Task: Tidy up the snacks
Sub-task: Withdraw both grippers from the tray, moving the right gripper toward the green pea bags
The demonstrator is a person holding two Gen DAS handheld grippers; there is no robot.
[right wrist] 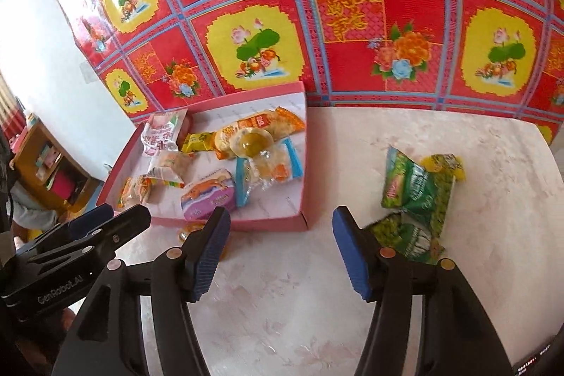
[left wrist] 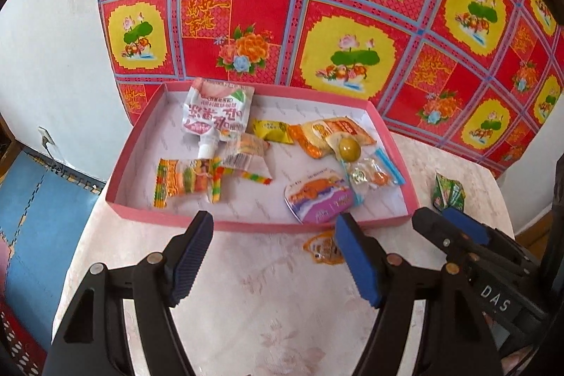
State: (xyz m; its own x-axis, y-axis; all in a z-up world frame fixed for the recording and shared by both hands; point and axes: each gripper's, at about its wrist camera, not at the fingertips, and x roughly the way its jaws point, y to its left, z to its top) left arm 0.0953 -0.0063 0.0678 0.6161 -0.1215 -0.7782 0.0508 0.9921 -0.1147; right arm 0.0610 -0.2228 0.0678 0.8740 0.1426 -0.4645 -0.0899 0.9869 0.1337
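Hovering over the pale tabletop (left wrist: 268, 288), the left claw (left wrist: 275, 256) has its jaws apart with nothing between them, just before the pink tray (left wrist: 246, 223). Snacks lie inside the tray, among them a white spouted pouch (left wrist: 215, 113) and a purple packet (left wrist: 319, 198). An orange packet (left wrist: 322, 249) lies outside, against the tray's near wall. Beside it, the right claw (right wrist: 280, 249) is also apart and empty, near green snack bags (right wrist: 416, 189) on the tabletop.

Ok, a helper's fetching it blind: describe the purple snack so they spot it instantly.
Find the shallow pink box on the pale table. Look along its near wall, toward the right. The purple snack is a flat rounded pack with an orange picture, the only purple one there.
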